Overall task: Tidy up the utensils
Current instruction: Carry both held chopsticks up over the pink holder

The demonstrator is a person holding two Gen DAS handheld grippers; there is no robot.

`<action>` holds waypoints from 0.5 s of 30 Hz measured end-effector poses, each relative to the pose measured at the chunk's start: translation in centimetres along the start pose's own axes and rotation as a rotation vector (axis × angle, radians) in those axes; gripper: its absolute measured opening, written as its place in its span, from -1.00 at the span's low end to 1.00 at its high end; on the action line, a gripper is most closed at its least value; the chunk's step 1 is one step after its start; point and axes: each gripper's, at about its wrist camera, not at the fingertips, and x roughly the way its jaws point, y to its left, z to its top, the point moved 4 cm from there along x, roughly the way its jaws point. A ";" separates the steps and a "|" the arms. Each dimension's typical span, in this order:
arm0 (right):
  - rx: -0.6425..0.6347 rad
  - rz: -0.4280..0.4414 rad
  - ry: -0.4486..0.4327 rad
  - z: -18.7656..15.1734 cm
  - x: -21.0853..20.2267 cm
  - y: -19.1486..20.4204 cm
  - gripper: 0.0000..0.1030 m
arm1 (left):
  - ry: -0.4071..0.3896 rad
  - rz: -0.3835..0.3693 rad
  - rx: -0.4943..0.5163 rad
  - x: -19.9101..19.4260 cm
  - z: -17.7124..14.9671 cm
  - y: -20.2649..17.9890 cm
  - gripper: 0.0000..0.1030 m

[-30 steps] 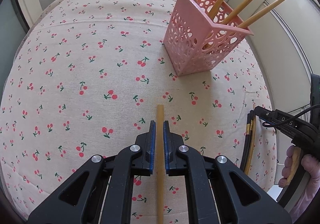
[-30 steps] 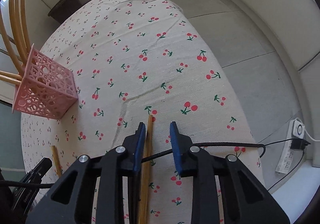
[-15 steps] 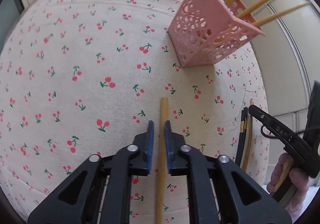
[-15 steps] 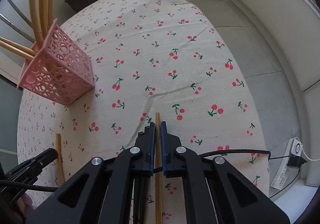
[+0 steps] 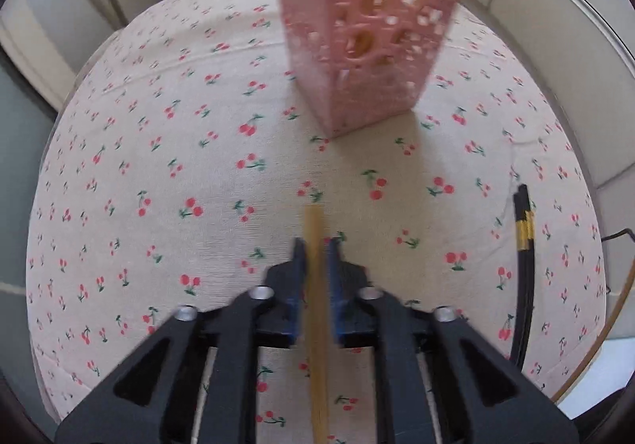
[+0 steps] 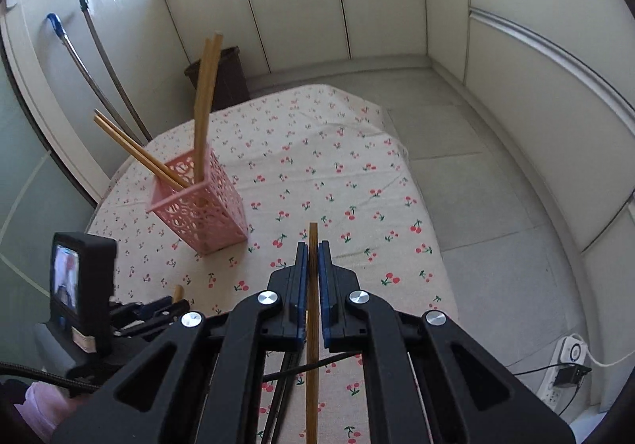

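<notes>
Left gripper (image 5: 316, 245) and right gripper (image 6: 313, 249) each clamping chopstick lengthwise, aiming toward pink basket (image 5: 369, 55) at 12 o'clock for dropping in.

pink holder (image 6: 198, 212), red-cherry cream tablecloth (image 6: 341, 166), tan chopsticks (image 6: 204, 102)

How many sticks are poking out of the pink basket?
4: an upright pair and a leaning pair, all in the pink basket. More may be hidden behind them.

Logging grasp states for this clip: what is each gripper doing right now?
Left gripper: closed on a chopstick.
Right gripper: closed on another chopstick.
</notes>
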 end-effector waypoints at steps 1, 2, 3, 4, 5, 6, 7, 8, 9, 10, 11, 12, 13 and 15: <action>-0.008 0.008 -0.023 0.2 -0.7 0.1 -0.90 | -0.008 -0.007 -0.003 -0.1 0.0 0.0 -0.87; -0.015 0.020 -0.048 0.4 -1.5 0.2 -0.90 | -0.017 -0.038 -0.024 -0.2 -0.1 0.3 -0.87; -0.018 0.029 -0.066 0.6 -2.2 0.3 -0.90 | -0.029 -0.069 -0.049 -0.4 -0.1 0.5 -0.87; -0.019 0.040 -0.088 0.8 -2.9 0.4 -0.90 | -0.051 -0.094 -0.076 -1.0 0.0 1.1 -0.87; -0.019 0.051 -0.102 0.9 -3.4 0.4 -0.90 | -0.073 -0.116 -0.091 -1.8 0.2 1.7 -0.87; -0.016 0.062 -0.112 1.0 -3.9 0.4 -0.90 | -0.098 -0.145 -0.107 -2.9 0.3 2.4 -0.87; -0.010 0.074 -0.120 1.0 -4.4 0.4 -0.90 | -0.122 -0.170 -0.121 -4.0 0.5 3.0 -0.87; -0.006 0.084 -0.125 0.9 -4.7 0.5 -0.90 | -0.146 -0.192 -0.133 -5.2 0.4 3.6 -0.87; -0.003 0.091 -0.129 0.8 -5.0 0.6 -0.90 | -0.166 -0.205 -0.140 -6.1 0.4 3.9 -0.87; 0.001 0.097 -0.133 0.7 -5.3 0.6 -0.90 | -0.196 -0.217 -0.150 -7.4 0.2 4.6 -0.87; 0.001 0.101 -0.136 0.4 -5.6 0.9 -0.90 | -0.218 -0.226 -0.160 -8.4 0.4 4.8 -0.87; -0.001 0.107 -0.140 0.2 -5.9 1.1 -0.90 | -0.241 -0.240 -0.175 -9.4 0.1 5.5 -0.87; -0.005 0.114 -0.144 0.0 -6.3 1.4 -0.90 | -0.259 -0.249 -0.188 -10.2 -0.2 5.8 -0.87; -0.015 0.128 -0.150 -0.4 -7.0 2.0 -0.90 | -0.290 -0.257 -0.204 -11.6 -0.9 6.4 -0.87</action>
